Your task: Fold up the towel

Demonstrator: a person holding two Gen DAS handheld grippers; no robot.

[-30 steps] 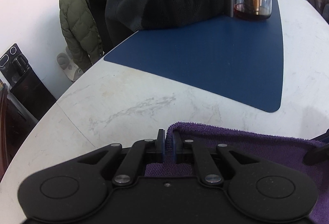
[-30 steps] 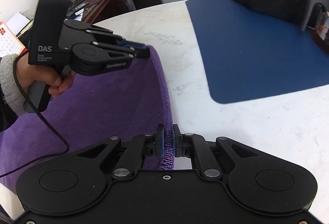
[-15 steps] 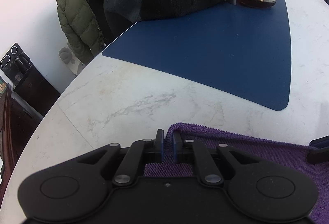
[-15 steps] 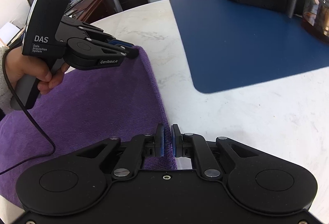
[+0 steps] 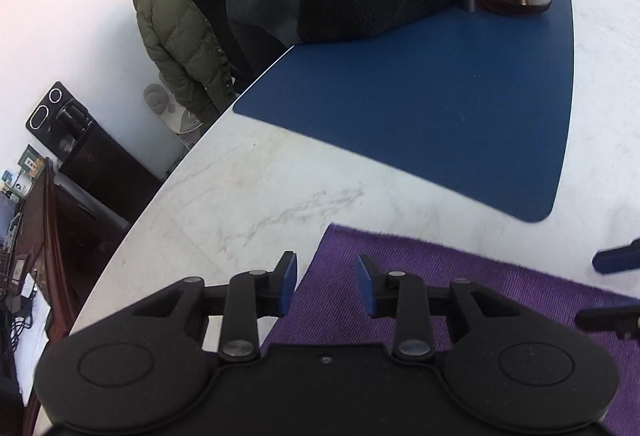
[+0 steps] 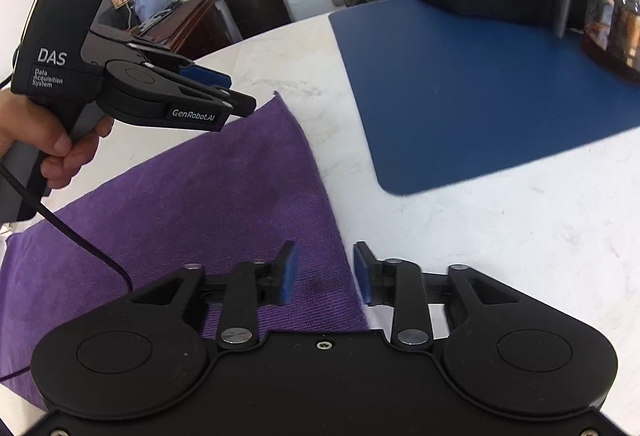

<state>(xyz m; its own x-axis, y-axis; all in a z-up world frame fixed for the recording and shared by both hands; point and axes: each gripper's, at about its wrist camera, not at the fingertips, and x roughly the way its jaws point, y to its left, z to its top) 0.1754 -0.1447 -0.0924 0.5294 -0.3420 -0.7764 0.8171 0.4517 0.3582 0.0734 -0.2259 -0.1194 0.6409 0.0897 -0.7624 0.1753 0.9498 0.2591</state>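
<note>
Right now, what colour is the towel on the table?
Purple, a plain solid towel; the right wrist view shows it best.

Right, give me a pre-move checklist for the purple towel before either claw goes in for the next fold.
1. Left claw let go: ok. Its jaws have just been opening; the towel lies below them, not pinched.
2. Right claw let go: ok. Jaws just opened too, over the towel's edge, pads clear of the cloth.
3. Towel lying flat on the white table: ok, no raised corner visible.
4. Edges of the fold lined up: cannot tell, the near side is hidden behind the claw bodies.
5. Blue mat clear of the towel: ok, bare table shows between them.
6. Cable off the towel: not ok, it trails across the cloth.
</note>
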